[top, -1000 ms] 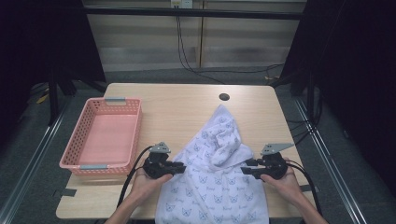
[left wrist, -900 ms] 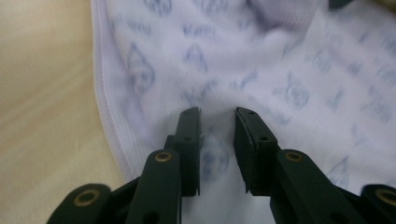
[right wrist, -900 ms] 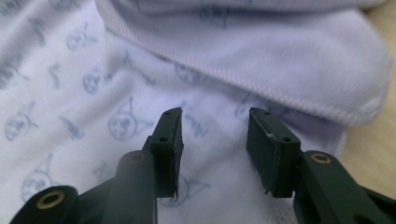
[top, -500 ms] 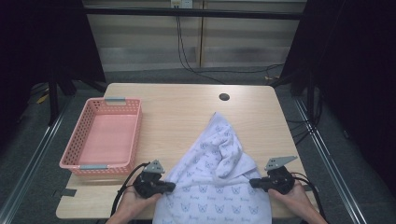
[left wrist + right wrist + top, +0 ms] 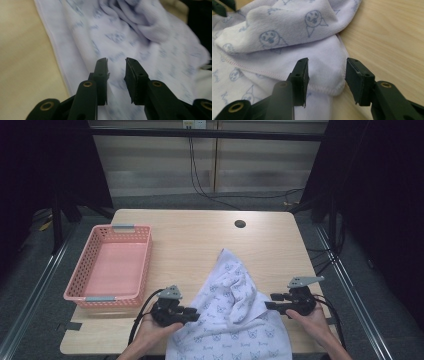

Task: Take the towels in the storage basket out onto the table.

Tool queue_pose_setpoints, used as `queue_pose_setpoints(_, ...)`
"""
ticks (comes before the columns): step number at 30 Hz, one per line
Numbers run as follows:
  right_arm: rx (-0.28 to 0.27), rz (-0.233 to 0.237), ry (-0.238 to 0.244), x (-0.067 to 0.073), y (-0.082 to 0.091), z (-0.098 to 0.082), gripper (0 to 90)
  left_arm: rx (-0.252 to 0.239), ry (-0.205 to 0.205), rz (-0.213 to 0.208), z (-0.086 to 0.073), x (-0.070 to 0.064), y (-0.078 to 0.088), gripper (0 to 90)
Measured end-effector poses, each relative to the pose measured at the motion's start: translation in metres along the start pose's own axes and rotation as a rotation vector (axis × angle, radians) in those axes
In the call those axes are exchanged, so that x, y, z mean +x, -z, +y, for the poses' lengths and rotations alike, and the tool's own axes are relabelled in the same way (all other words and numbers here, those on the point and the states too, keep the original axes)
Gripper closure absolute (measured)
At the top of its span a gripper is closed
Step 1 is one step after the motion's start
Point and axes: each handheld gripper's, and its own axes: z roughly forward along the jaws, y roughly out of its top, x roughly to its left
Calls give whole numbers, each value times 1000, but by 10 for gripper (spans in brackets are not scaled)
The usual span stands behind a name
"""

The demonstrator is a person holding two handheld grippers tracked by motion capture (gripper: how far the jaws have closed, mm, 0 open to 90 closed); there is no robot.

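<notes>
A white towel (image 5: 230, 315) with blue animal prints lies rumpled on the wooden table (image 5: 200, 240), and its near end hangs over the front edge. My left gripper (image 5: 192, 312) rests at the towel's left edge. In the left gripper view its jaws (image 5: 116, 65) stand apart over the printed cloth (image 5: 130, 30), with nothing pinched. At the towel's right edge is my right gripper (image 5: 270, 304). It is open (image 5: 327, 67), and its jaws stand on either side of a folded, hemmed corner of the towel (image 5: 287, 32).
A pink plastic basket (image 5: 107, 265) stands at the table's left side with nothing in it. A round cable hole (image 5: 240, 224) sits near the far edge. Bare wood (image 5: 387, 32) lies to the right of the towel.
Both grippers have come back toward the front edge, and the towel has slid with them. Its far tip now lies nearer the person.
</notes>
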Motion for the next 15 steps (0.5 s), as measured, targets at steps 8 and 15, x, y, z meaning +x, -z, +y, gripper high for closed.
queue_pose_setpoints(8, -56, 18, -13, -9, -3, 10, 866, 64, -10, 58, 1, 11, -17, 740)
queue_pose_setpoints(15, -186, -59, -51, -27, 29, 27, 880, 62, 4, 62, -11, 10, -4, 750)
